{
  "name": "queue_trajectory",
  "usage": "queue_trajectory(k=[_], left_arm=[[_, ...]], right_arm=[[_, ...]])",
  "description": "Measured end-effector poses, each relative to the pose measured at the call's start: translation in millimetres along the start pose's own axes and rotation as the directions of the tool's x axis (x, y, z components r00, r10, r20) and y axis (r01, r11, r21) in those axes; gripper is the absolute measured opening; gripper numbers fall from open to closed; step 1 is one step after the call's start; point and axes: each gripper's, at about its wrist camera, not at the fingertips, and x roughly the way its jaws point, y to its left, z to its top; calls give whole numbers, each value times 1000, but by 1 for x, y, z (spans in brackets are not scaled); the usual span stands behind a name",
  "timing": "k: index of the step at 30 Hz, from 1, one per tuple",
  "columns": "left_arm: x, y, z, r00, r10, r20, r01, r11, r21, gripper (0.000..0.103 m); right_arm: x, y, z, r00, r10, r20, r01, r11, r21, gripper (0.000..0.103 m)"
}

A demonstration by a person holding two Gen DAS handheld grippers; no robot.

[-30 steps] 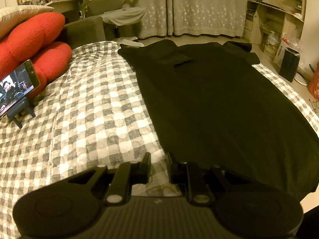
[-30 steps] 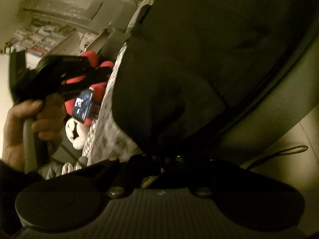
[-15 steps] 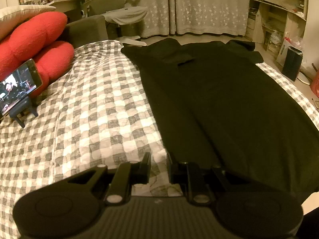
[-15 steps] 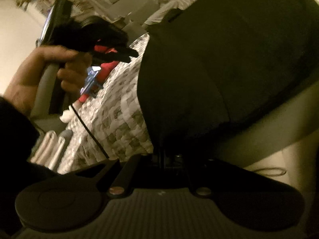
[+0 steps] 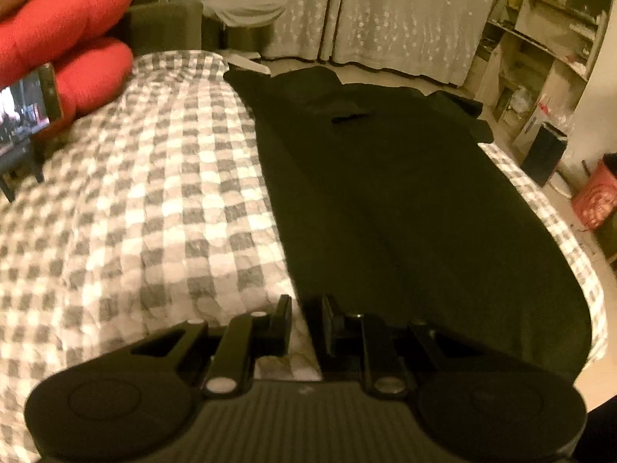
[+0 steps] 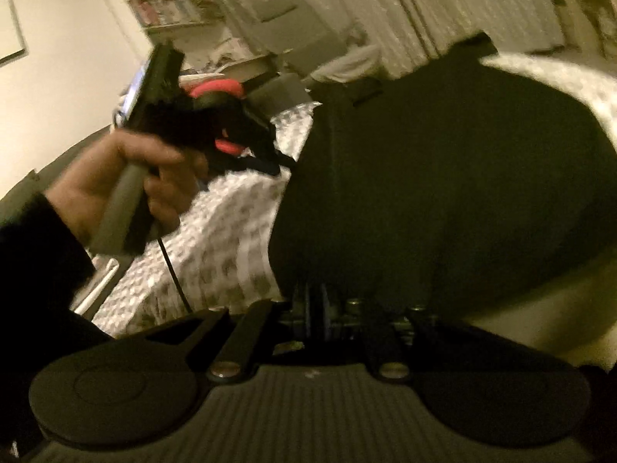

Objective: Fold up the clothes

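Observation:
A black garment point(image 5: 393, 193) lies lengthwise on the checked bedspread point(image 5: 154, 200), its collar at the far end. My left gripper point(image 5: 306, 320) hovers over the garment's near left corner, fingers slightly apart with nothing between them. My right gripper point(image 6: 316, 308) is shut on the near hem of the black garment point(image 6: 443, 177). The left gripper point(image 6: 254, 142) and the hand holding it show in the right wrist view, above the bedspread point(image 6: 216, 239) left of the garment.
Red cushions point(image 5: 69, 38) and a phone on a stand point(image 5: 27, 108) sit at the bed's left. Curtains point(image 5: 385, 11) hang at the back. Shelves point(image 5: 547, 38), a black box point(image 5: 543, 154) and a red bin point(image 5: 597, 196) stand right of the bed.
The right gripper, still holding the hem, has swung round and levelled out, so the bed looks less tilted. The left gripper has edged forward and right towards the garment's corner.

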Motion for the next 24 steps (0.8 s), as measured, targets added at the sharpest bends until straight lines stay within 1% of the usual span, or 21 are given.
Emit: queue_trajectory(k=[1, 3, 5, 7, 8, 9, 10, 11, 13, 14, 16, 17, 19, 21, 22, 23, 24], left_arm=[[1, 0, -1, 1000, -7, -6, 7, 1000, -7, 17], [5, -1, -2, 1000, -6, -14, 6, 1000, -18, 23], [9, -2, -3, 1000, -11, -19, 11, 1000, -27, 26], [11, 0, -4, 1000, -23, -15, 22, 999, -50, 28], [11, 3, -4, 1000, -26, -14, 25, 996, -86, 27], [11, 7, -4, 1000, -28, -14, 26, 992, -125, 15], [11, 9, -5, 1000, -24, -14, 22, 991, -132, 9], [11, 10, -5, 1000, -19, -14, 17, 991, -133, 3], [10, 10, -7, 1000, -7, -9, 6, 992, -123, 1], [8, 9, -8, 1000, 2, -7, -2, 994, -110, 1], [4, 11, -8, 1000, 15, -4, -16, 995, -102, 1], [0, 13, -7, 1000, 19, -4, -19, 994, -111, 1], [-7, 19, -6, 1000, 5, 7, -4, 993, -119, 1], [-7, 22, -7, 1000, 0, 0, 0, 993, -117, 1], [-5, 23, -7, 1000, 2, -9, -3, 993, -114, 1], [-3, 25, -7, 1000, 11, -15, -13, 992, -122, 0], [-2, 27, -6, 1000, 22, -21, -25, 991, -132, 0]], right_arm=[[-1, -1, 8, 1000, 6, -14, -6, 1000, -21, 17], [0, -3, 27, 1000, -28, -8, 28, 998, -62, 18], [7, -7, 55, 997, -72, 25, 74, 992, -104, 18], [26, -11, 85, 997, -71, -17, 68, 989, -128, 18], [38, -13, 98, 996, -69, -57, 61, 990, -130, 18], [52, -16, 107, 993, -71, -91, 60, 991, -122, 18], [67, -20, 113, 990, -66, -124, 54, 993, -103, 18], [79, -25, 115, 985, -58, -160, 47, 996, -72, 18], [102, -33, 116, 973, -38, -226, 35, 999, -17, 17], [103, -30, 113, 973, -31, -229, 24, 999, -31, 10], [103, -23, 106, 972, -17, -235, 3, 998, -61, 8], [99, -18, 105, 974, -16, -227, -4, 996, -87, 4], [91, -8, 104, 977, -16, -212, -14, 990, -140, 4], [85, -6, 109, 979, -33, -201, -5, 982, -186, 5], [86, -5, 110, 979, -56, -198, 11, 975, -223, 8], [91, -9, 111, 975, -67, -211, 17, 972, -233, 14], [94, -14, 115, 970, -62, -237, 11, 977, -213, 14]])
